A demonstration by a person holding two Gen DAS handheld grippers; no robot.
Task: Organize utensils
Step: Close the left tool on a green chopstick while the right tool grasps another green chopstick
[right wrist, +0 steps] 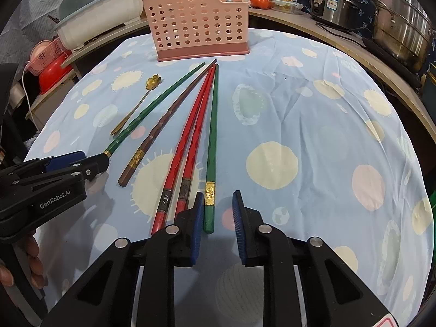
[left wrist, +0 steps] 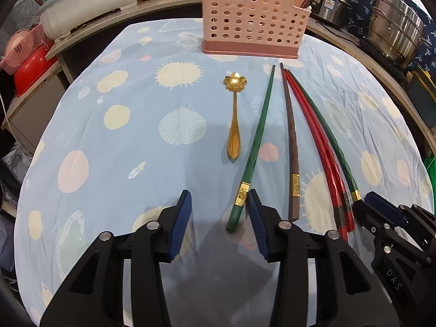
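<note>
A pink perforated utensil holder stands at the far side of the table. In front of it lie a gold flower spoon, a green chopstick, a brown chopstick, two red chopsticks and a second green chopstick. My left gripper is open, the first green chopstick's thick end lying between its pads. My right gripper is open around the second green chopstick's thick end.
The table wears a light blue patterned cloth. Steel pots stand on a counter at the right. A white bin and a red basin are at the left. Several chopsticks stand in the holder.
</note>
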